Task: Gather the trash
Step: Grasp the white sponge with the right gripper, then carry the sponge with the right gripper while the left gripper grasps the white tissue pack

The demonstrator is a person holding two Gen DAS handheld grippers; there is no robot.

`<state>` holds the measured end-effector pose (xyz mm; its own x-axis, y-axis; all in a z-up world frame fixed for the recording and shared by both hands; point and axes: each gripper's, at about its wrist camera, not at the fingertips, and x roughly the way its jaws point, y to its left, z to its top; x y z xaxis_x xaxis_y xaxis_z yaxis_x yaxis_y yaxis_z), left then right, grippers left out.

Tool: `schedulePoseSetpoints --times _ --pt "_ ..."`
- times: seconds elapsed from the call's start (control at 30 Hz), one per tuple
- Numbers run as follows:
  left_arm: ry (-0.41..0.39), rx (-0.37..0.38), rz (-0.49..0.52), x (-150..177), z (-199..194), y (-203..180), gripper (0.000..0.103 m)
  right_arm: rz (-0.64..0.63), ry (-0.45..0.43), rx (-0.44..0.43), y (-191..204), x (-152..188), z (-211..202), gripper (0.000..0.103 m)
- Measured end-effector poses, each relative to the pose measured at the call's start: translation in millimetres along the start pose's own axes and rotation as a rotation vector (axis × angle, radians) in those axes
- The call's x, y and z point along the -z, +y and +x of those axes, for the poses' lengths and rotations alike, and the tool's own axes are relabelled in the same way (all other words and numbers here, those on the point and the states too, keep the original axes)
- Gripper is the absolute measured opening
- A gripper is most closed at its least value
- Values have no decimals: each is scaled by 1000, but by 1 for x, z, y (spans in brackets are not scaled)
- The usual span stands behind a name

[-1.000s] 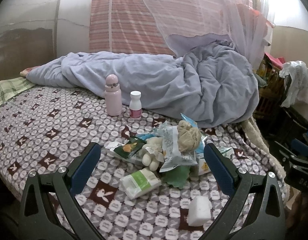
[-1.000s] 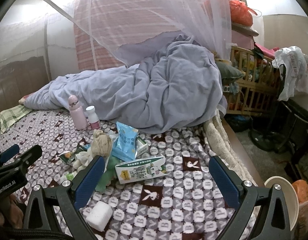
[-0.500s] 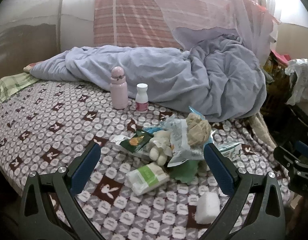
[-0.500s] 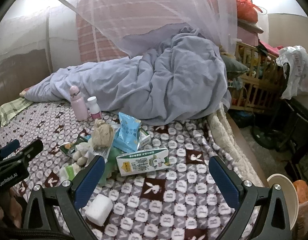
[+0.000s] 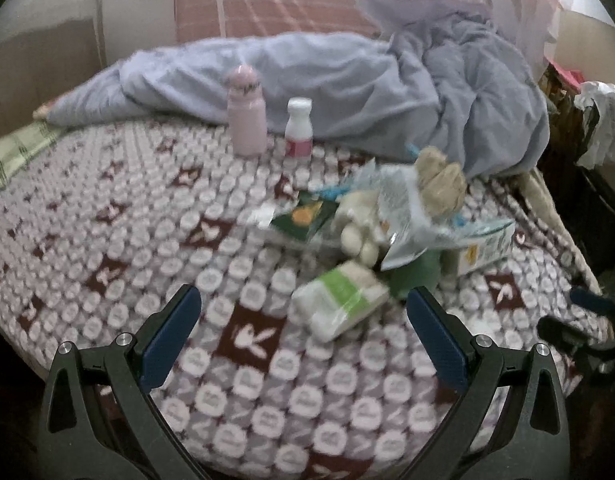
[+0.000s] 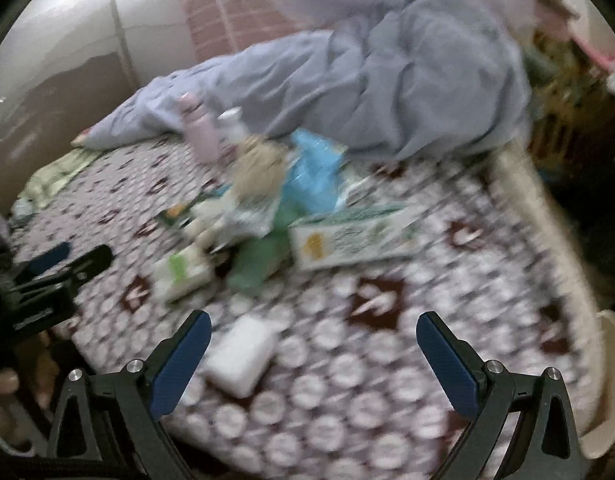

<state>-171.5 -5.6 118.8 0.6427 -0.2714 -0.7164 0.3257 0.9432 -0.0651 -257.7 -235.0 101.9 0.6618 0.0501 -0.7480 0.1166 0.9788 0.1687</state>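
Over the bed both my tongs, left and right, hang spread and empty. Nearest the right lies a white block; beyond, the trash pile of light, crinkly wrappers, which I'd pinch by an edge.
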Motion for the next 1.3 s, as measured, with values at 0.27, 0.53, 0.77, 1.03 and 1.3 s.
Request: schedulePoseSetpoints --times 0.27,0.53,0.77,1.03,1.3 --pt "106 36 63 7 32 1 102 15 174 -147 24 18 58 60" --pt "199 73 177 1 85 -19 102 50 183 -202 16 22 65 32" --pt "285 136 185 4 108 -27 41 47 125 -162 -5 8 43 32" --pt "279 229 153 0 73 -37 10 85 68 -125 -40 1 15 32" --pt "278 300 130 8 44 -54 7 128 17 -100 -75 8 -14 32"
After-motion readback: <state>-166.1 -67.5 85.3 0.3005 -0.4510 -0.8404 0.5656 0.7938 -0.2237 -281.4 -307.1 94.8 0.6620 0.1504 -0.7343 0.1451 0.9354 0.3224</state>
